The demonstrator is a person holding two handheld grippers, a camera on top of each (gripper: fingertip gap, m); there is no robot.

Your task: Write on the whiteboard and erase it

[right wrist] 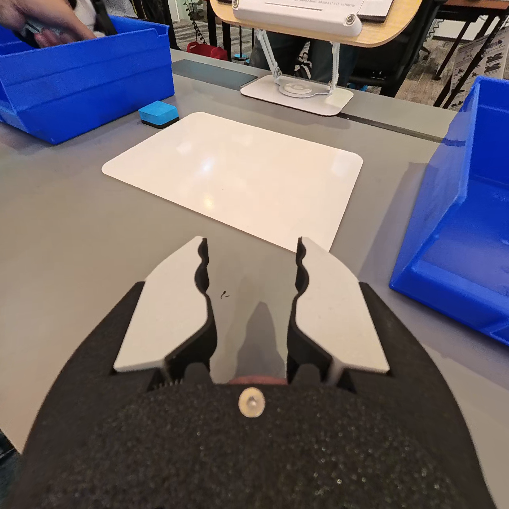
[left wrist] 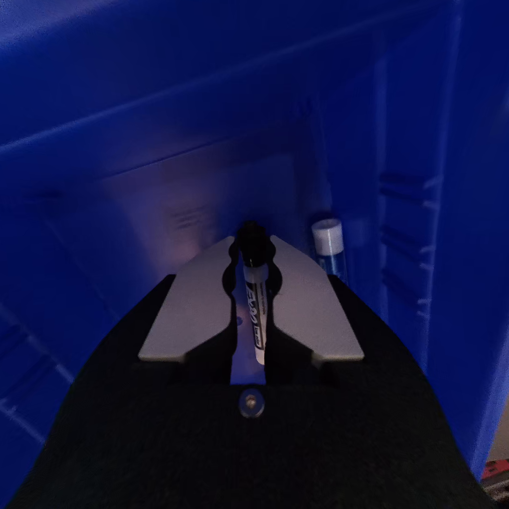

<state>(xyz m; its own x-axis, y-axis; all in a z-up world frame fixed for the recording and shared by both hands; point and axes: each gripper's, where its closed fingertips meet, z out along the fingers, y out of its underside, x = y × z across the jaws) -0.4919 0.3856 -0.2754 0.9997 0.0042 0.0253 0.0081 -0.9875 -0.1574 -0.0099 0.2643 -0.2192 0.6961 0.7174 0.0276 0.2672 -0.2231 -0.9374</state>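
Inside blue bin point(left wrist: 192, 110), left gripper point(left wrist: 253, 239) clenched on marker point(left wrist: 254, 297); right gripper point(right wrist: 252, 242) released, empty; whiteboard point(right wrist: 234, 176) blank; writing, erasing both remain.

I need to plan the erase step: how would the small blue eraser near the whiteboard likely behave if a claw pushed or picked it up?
The eraser is a low, flat-sided block, so it would probably slide, not roll or tip. Its dark underside looks like felt, which may drag on the grey table. It looks like foam, so it is probably light and slightly squashy in a grip.
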